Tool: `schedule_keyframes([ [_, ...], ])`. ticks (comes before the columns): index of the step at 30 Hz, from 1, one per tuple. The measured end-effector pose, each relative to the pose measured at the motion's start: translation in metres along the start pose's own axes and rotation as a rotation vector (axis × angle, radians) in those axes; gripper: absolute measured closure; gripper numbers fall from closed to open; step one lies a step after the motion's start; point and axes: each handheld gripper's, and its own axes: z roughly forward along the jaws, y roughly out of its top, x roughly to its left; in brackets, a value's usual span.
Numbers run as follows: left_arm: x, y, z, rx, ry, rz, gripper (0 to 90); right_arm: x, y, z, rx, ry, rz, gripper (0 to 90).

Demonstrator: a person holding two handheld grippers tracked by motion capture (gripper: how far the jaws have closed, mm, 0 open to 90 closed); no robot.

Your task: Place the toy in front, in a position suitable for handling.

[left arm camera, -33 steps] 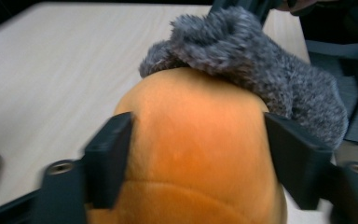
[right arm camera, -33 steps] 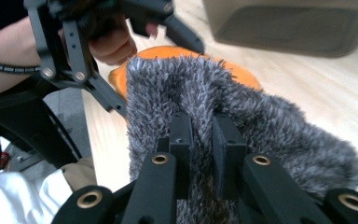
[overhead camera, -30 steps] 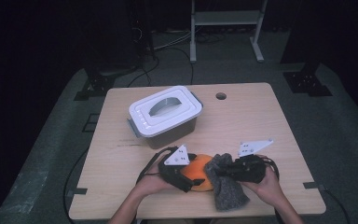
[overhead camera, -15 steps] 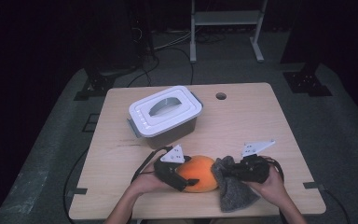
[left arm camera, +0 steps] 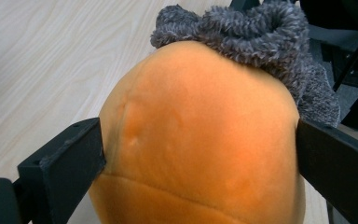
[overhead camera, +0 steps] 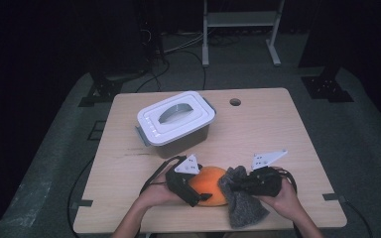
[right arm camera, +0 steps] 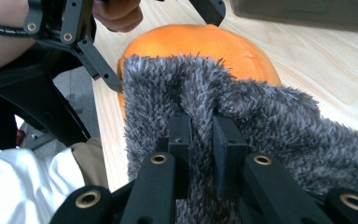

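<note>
- Because the counter [overhead camera: 287, 129] is smooth pale wood, I would expect the round thing to slide or roll on it if let go; it lies under both grippers at the person's edge, and the lidded white box [overhead camera: 176, 122] sits well beyond the left gripper, untouched.
- The orange ball [overhead camera: 209, 183] is the biggest piece in hand: it looks plush and squashy, light for its bulk, with a seam low on its side. It sits between the jaws of the left gripper [overhead camera: 190, 182], which stand very wide; they have just been opening, and in the left gripper view the pads [left arm camera: 77, 158] lie against its flanks without denting them. I judge that a loose cradle, not a firm hold. The widest middle is the place to take it, gently, since it will give and spring back.
- The grey fuzzy sock [overhead camera: 242, 201] is limp and floppy, fluffy enough to slip under a weak pinch. Its open cuff [left arm camera: 242, 28] lies against the far side of the ball from the left gripper, and the rest trails under the right gripper [overhead camera: 238, 184].
- The right gripper is clamped nearly together on a fold of that cuff [right arm camera: 200, 112]; the doubled hem is the sound place to grip, as it stretches without tearing.
</note>
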Motion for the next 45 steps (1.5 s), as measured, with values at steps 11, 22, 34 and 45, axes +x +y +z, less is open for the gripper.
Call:
schedule_keyframes([
  [11,-0.013,0.002,0.004,-0.117,0.079,0.105,33.1,-0.003,0.002,-0.015,-0.051,-0.047,0.033,79.6],
  [22,-0.011,-0.003,0.015,-0.099,0.112,0.094,21.9,-0.008,-0.001,-0.015,-0.034,-0.080,0.024,79.3],
  [34,-0.014,-0.002,0.017,-0.091,0.110,0.099,16.3,-0.017,-0.006,-0.031,-0.079,-0.096,0.087,79.4],
  [45,-0.018,-0.001,0.020,-0.084,0.118,0.116,14.6,-0.016,-0.009,-0.018,-0.010,-0.121,0.056,79.3],
])
